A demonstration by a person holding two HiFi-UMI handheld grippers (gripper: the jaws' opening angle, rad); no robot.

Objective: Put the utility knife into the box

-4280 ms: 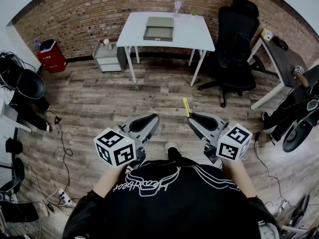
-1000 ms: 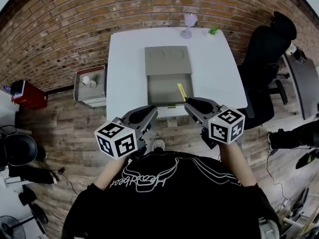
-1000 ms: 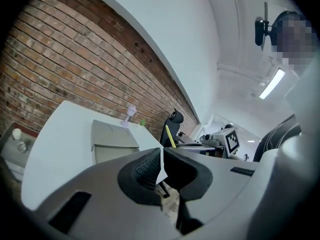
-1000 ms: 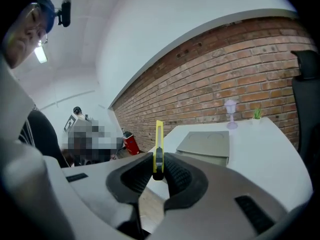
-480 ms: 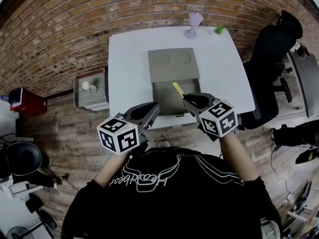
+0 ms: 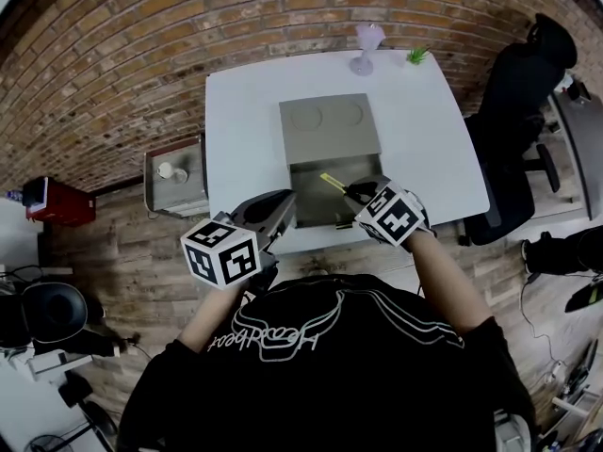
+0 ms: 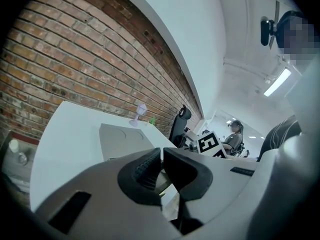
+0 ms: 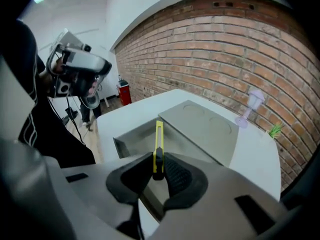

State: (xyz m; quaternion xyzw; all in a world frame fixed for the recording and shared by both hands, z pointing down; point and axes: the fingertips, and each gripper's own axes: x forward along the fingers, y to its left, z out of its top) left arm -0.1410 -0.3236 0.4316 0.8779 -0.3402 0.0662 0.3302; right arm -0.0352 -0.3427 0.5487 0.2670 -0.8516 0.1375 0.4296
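Observation:
On the white table lies a grey box, open, with its lid folded back toward the brick wall. My right gripper is shut on a yellow utility knife, which hangs over the box's open tray with its tip pointing inward. In the right gripper view the knife stands upright between the pads, above the box. My left gripper is shut and empty at the table's near edge, just left of the box. The left gripper shows its pads together.
A small purple lamp and a green plant stand at the table's far edge. A black office chair is at the right. At the left stand a low drawer cabinet and a red bin.
The table has come nearer. My right gripper has carried the knife forward and left, from the box's near right corner to over its open tray. The left gripper stays at the table edge.

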